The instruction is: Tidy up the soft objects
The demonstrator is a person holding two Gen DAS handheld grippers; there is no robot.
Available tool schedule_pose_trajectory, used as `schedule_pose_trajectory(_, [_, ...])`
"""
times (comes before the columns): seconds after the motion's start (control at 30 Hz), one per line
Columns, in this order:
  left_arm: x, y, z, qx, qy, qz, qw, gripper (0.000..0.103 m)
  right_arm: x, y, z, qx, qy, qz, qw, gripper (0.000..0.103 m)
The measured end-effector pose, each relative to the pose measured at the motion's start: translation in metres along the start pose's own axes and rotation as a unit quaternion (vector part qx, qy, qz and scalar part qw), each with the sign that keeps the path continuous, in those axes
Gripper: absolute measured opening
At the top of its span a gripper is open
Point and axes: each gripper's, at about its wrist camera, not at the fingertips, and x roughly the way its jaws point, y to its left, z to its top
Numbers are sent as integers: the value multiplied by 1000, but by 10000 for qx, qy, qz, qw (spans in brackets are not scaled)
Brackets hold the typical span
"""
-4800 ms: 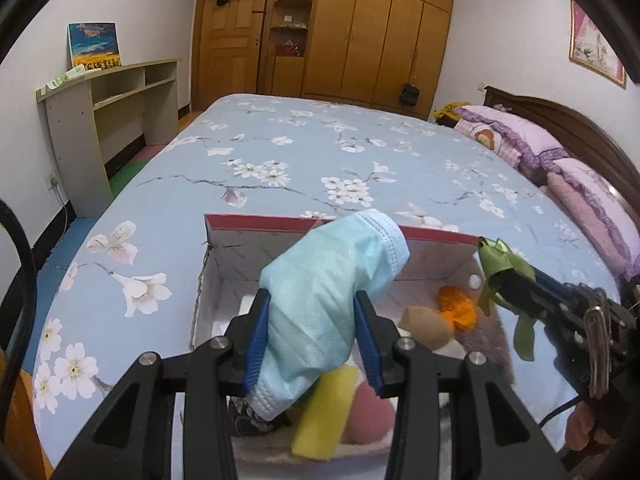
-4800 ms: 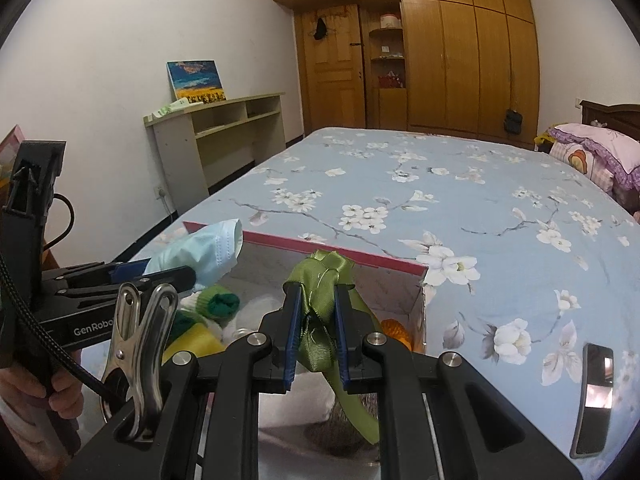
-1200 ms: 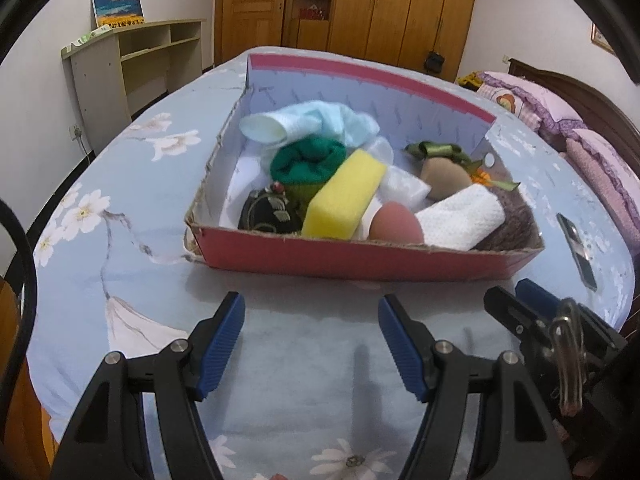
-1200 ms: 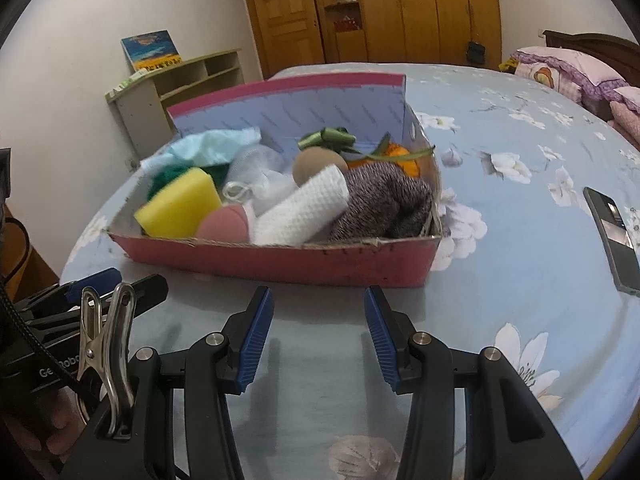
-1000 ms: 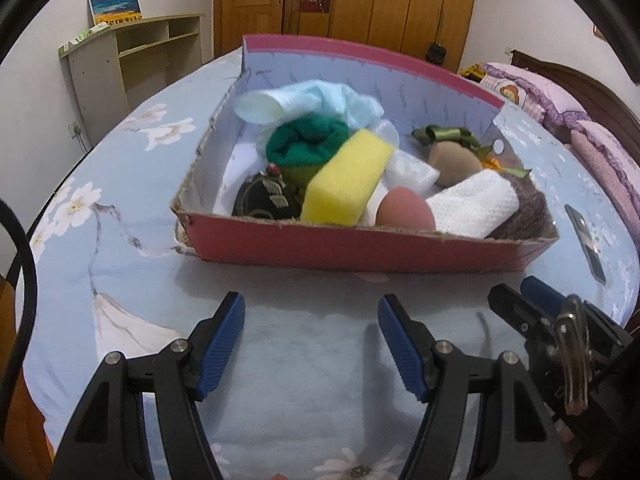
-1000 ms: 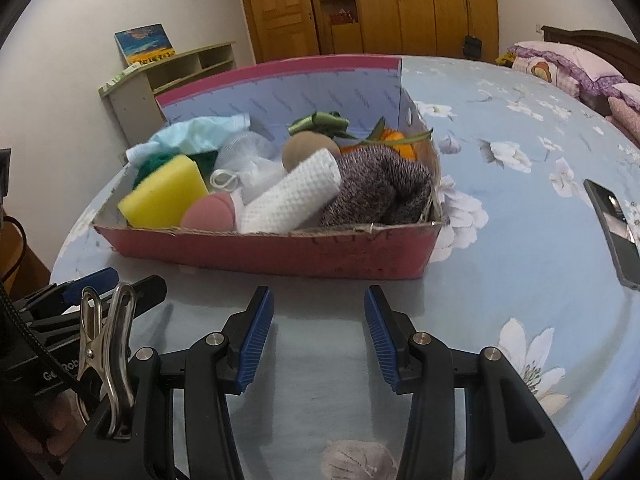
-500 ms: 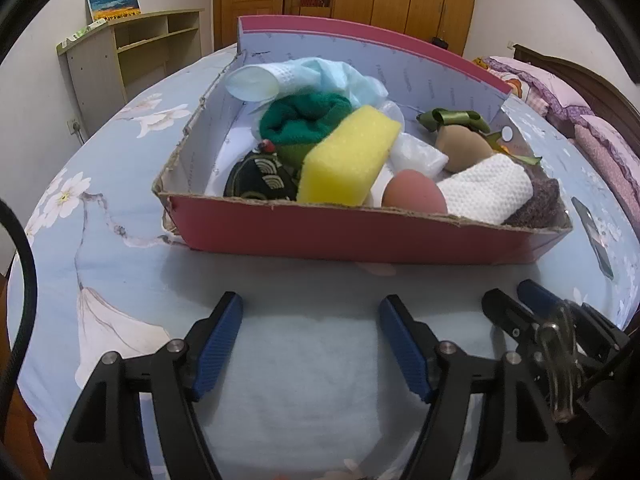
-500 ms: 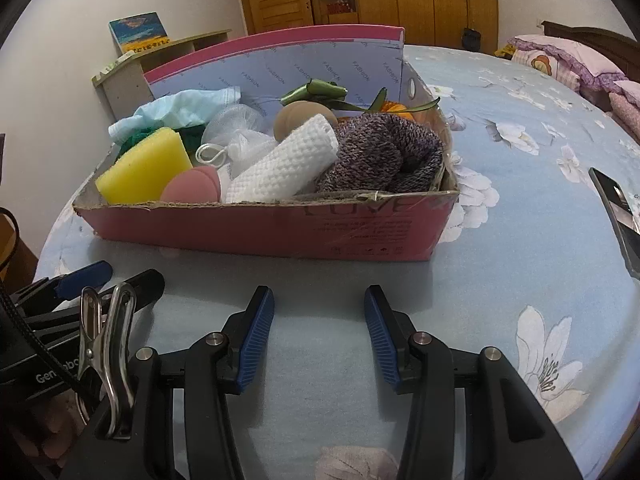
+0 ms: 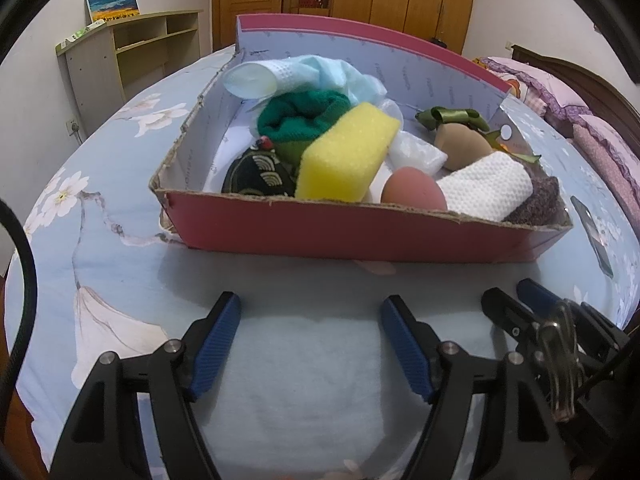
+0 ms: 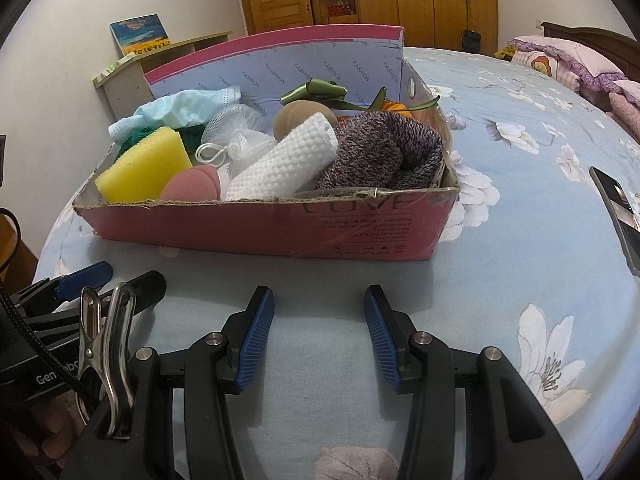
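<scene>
A pink cardboard box (image 9: 360,236) (image 10: 280,232) sits on the flowered bed and holds several soft items: a yellow sponge (image 9: 348,156) (image 10: 144,168), a blue face mask (image 9: 336,76) (image 10: 180,108), a green knit (image 9: 304,116), a white rolled cloth (image 9: 484,188) (image 10: 288,160), a purple knit (image 10: 384,152), a pink puff (image 9: 412,196) and a green ribbon (image 9: 452,116) (image 10: 316,92). My left gripper (image 9: 310,316) is open and empty, low over the bedsheet in front of the box. My right gripper (image 10: 320,304) is open and empty beside it.
A black phone (image 10: 618,204) (image 9: 592,228) lies on the bed right of the box. Pillows (image 10: 560,56) and a headboard are at the far right. A shelf unit (image 9: 132,56) stands by the left wall, wardrobes behind.
Both grippers let go of the mask and the ribbon, which now lie in the box, and drew back to the near side. Over the last second both sank lower towards the sheet.
</scene>
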Motion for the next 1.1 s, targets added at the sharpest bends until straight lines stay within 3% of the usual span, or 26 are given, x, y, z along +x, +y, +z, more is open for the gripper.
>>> schedule_pose_trajectory(1.1, [-2,-3,-2,-7,-33,-12,10000,78,0,-1,-2,5,-11,9,10000,50])
